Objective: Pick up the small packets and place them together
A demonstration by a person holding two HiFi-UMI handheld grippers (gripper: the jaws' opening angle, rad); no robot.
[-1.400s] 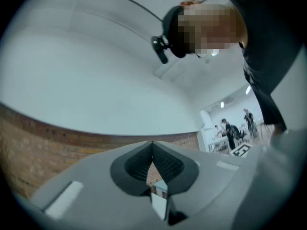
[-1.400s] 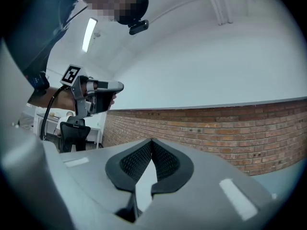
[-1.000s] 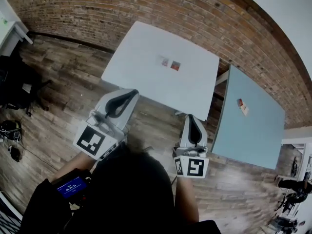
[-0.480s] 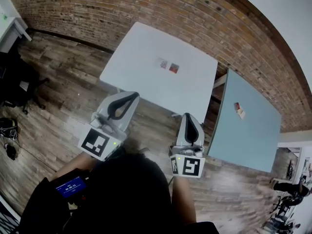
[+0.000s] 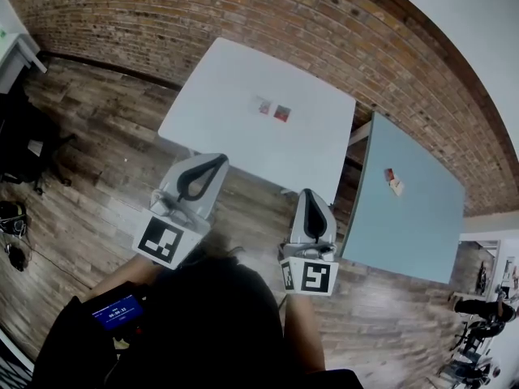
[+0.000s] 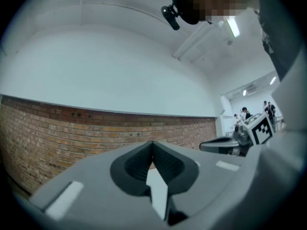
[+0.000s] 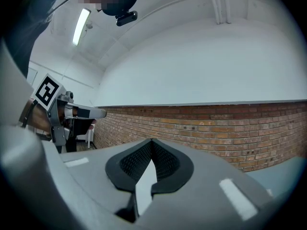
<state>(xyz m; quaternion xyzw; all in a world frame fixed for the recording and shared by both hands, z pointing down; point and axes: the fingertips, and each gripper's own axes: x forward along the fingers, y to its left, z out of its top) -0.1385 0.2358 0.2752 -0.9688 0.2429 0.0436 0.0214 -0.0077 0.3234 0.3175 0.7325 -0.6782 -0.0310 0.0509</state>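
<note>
**Change since earlier frame:** the head view has drifted. Both tables sit slightly further left in frame, and the claws have barely shifted.

**Head view:**
- Left claw (image 5: 217, 162): clenched, empty, short of the white table (image 5: 227, 79). Two packets (image 5: 272, 109) lie side by side on that table, well ahead and slightly right of this claw.
- Right claw (image 5: 312, 194): clenched, empty. Another pair (image 5: 392, 181) lies on the blue table (image 5: 405, 241), ahead to its right, well apart.

**Left gripper view:** the jaws meet with nothing between them. Brick wall (image 6: 72, 128) ahead; no packet in view.

**Right gripper view:** the same, jaws together and empty.

**Handling (judged):** the packets look light, thin, flat and likely slick. They lie flush on the tabletop, so open the jaws first and pinch an edge or corner.
</note>
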